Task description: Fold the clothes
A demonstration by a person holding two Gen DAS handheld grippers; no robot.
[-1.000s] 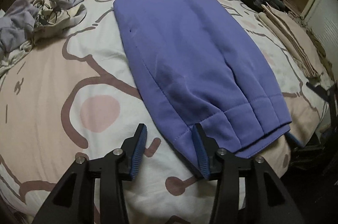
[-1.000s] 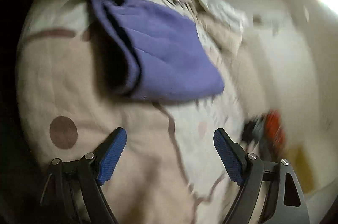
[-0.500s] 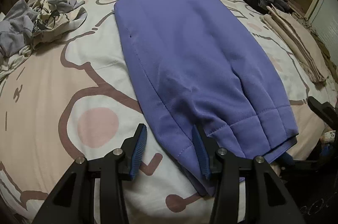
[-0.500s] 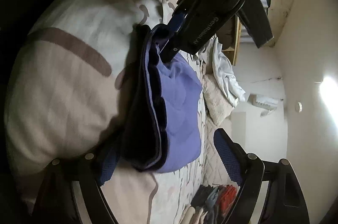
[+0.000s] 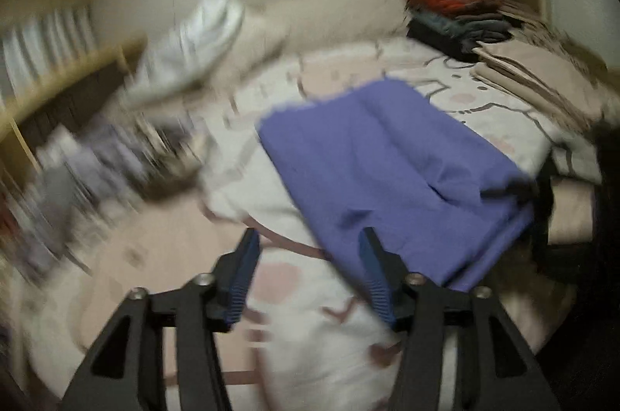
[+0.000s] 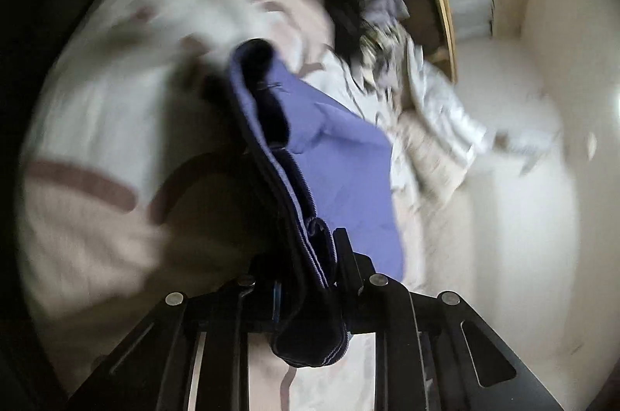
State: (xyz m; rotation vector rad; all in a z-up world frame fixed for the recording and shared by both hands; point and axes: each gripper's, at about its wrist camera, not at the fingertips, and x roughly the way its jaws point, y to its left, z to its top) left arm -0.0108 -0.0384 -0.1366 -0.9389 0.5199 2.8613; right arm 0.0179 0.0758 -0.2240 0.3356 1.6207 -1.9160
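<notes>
Purple garment (image 5: 391, 178): on cartoon-print bedspread (image 5: 317, 333), near edge raised. Right gripper (image 6: 310, 275): clamped on its hem. Left gripper (image 5: 306, 271): jaws apart, holding nothing, beside garment's edge. Folded clothes stack (image 5: 457, 16): far corner.

Black angular fingers (image 5: 240, 271) with ribbed blue pads and silver screws.
</notes>
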